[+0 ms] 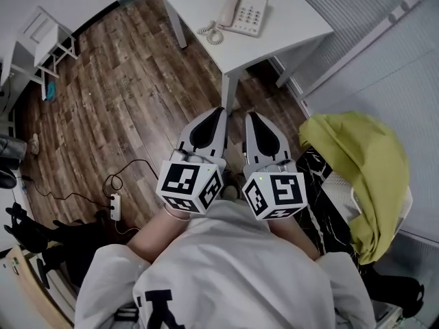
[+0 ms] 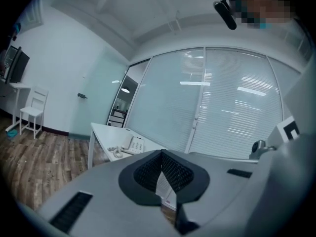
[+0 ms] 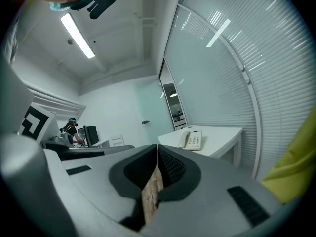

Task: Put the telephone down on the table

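While telephone sits on table well ahead, left gripper and right gripper jaws closed, empty

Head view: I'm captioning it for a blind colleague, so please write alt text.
A white telephone sits on a white table at the top of the frame, handset on its cradle. Below, a person holds the left gripper and right gripper, both shut and empty, side by side above a wooden floor.
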